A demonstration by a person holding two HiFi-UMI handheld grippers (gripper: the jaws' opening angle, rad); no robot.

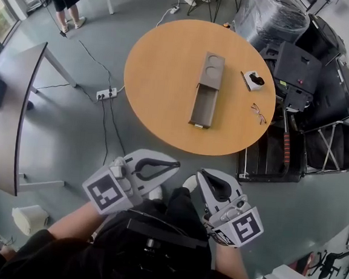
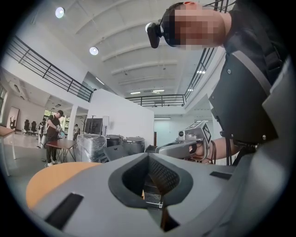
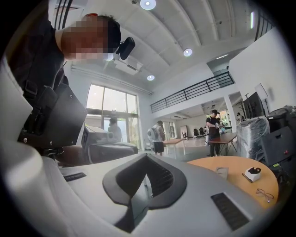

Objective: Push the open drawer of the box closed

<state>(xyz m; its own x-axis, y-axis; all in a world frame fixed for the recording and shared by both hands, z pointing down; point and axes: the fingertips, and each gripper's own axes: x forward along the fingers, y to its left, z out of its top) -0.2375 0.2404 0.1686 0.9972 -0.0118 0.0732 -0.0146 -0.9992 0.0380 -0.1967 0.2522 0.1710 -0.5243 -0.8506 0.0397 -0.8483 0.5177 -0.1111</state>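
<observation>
A grey box (image 1: 211, 71) lies on the round wooden table (image 1: 162, 74), and its drawer (image 1: 204, 107) is pulled out toward the table's near edge. Both grippers are held low by the person's body, short of the table and apart from the box. My left gripper (image 1: 171, 165) is shut with nothing in it, and its tips (image 2: 149, 155) meet. My right gripper (image 1: 200, 176) is also shut and empty, its tips (image 3: 147, 156) closed. In the right gripper view the box (image 3: 222, 172) shows small and far off on the table (image 3: 231, 163).
A small white case (image 1: 252, 80) and a pair of glasses (image 1: 257, 113) lie on the table right of the box. Black cases and bins (image 1: 302, 62) crowd the floor at the right. A power strip (image 1: 106, 93) and cables lie at the left beside a grey table (image 1: 13, 109).
</observation>
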